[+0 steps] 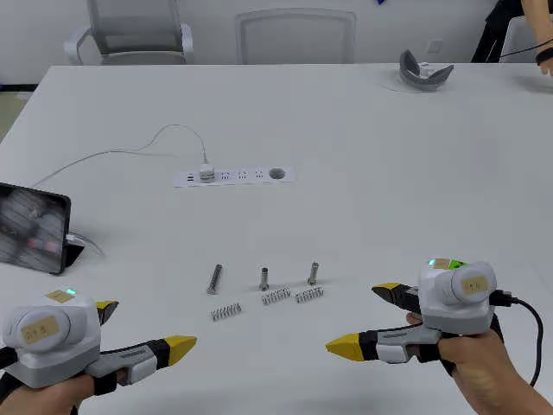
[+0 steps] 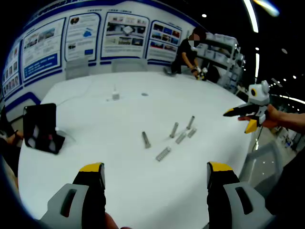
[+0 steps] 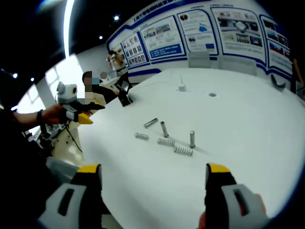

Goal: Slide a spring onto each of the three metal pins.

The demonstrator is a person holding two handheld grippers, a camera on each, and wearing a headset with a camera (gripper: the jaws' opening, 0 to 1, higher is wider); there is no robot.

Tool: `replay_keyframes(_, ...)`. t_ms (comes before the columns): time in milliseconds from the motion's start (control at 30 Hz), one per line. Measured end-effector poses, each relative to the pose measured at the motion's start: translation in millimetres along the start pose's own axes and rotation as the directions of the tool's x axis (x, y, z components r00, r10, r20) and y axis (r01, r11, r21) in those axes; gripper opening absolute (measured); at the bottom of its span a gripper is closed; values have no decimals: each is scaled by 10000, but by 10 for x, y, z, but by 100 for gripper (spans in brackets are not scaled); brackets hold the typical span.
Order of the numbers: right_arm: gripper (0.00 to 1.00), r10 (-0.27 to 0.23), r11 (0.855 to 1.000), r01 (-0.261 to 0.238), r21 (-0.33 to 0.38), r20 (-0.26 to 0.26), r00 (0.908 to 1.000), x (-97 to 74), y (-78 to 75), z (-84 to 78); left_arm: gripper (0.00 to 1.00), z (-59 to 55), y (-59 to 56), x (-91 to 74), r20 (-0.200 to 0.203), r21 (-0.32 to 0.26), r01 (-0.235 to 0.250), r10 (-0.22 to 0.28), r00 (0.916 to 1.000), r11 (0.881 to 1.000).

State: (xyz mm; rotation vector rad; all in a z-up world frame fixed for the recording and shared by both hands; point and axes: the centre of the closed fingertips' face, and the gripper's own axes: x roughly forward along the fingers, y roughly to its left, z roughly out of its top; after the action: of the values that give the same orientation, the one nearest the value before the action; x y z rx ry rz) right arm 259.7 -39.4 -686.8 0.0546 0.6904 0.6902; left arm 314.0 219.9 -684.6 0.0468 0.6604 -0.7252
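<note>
Three metal pins rest mid-table: the left pin [image 1: 214, 278] lies tilted, the middle pin [image 1: 264, 277] and right pin [image 1: 313, 273] stand upright. In front of each lies a spring: left spring [image 1: 225, 311], middle spring [image 1: 276, 296], right spring [image 1: 309, 295]. My left gripper [image 1: 144, 327] is open and empty at the near left, well short of them. My right gripper [image 1: 364, 317] is open and empty at the near right. In the left gripper view the pins [image 2: 174, 129] and springs [image 2: 163, 153] lie ahead of the open gripper [image 2: 156, 168]. In the right gripper view the pins [image 3: 164, 129] and springs [image 3: 166, 141] lie beyond the open gripper [image 3: 152, 168].
A white power strip [image 1: 233, 175] with a plugged cable lies beyond the pins. A tablet [image 1: 30, 227] stands at the left edge. A grey curved object [image 1: 423, 73] sits at the far right. Chairs [image 1: 295, 36] line the far side.
</note>
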Motion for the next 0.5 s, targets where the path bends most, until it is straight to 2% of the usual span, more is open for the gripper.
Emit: replay_keyframes(500, 91, 22, 9999, -24, 147, 136, 9999, 10, 1, 10, 89, 0, -12, 9, -78, 12, 41, -41, 10000, 10000)
